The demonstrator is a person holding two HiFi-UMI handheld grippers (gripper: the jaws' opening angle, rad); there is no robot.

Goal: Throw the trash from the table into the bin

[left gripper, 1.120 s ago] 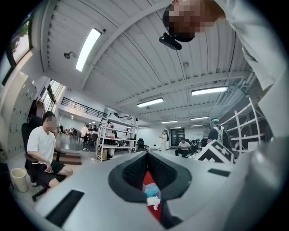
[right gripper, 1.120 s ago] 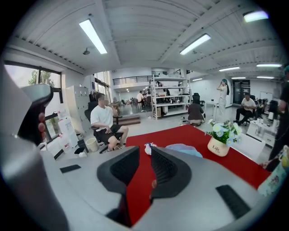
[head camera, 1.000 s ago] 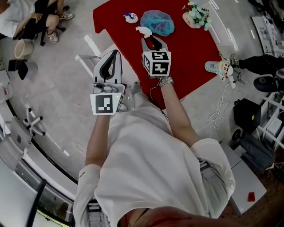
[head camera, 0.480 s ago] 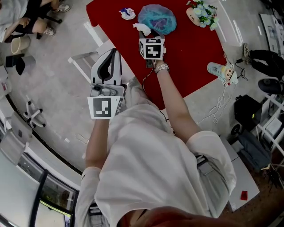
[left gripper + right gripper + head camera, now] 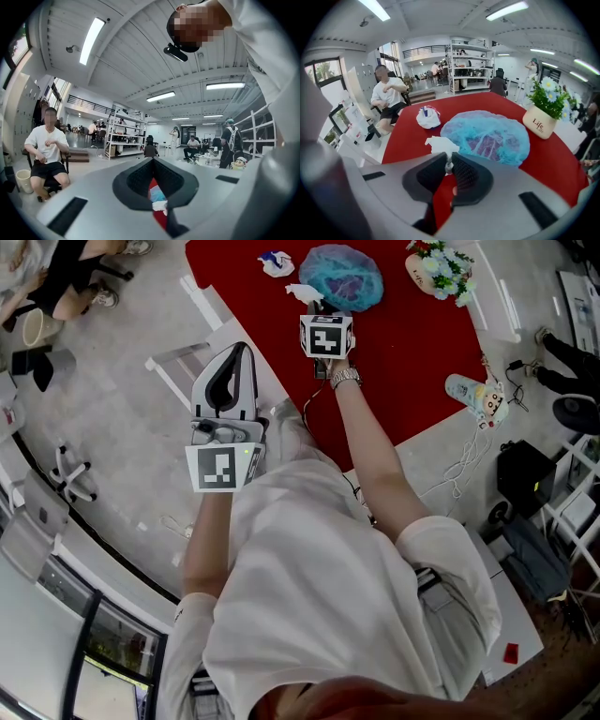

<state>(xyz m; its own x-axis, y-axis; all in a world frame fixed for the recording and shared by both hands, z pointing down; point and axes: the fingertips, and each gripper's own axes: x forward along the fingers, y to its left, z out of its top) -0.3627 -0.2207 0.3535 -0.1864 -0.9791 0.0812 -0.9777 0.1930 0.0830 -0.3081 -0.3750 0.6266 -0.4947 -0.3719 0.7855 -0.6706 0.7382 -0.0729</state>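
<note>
Closing my right gripper (image 5: 449,160) on a crumpled white tissue (image 5: 440,145), I have its near edge between the jaw tips. The rest lies just beyond them on the red table (image 5: 562,164), left of a blue hairnet (image 5: 487,136). My left gripper (image 5: 242,352), clenched and empty, hangs farther off, past the table's left edge.

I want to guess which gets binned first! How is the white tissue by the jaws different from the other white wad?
The tissue is plain white; the wad shows blue and red bits. The tissue has a corner between the right gripper's closing jaws; the wad lies farther off, untouched. Both are crumpled, on the red table.
</note>
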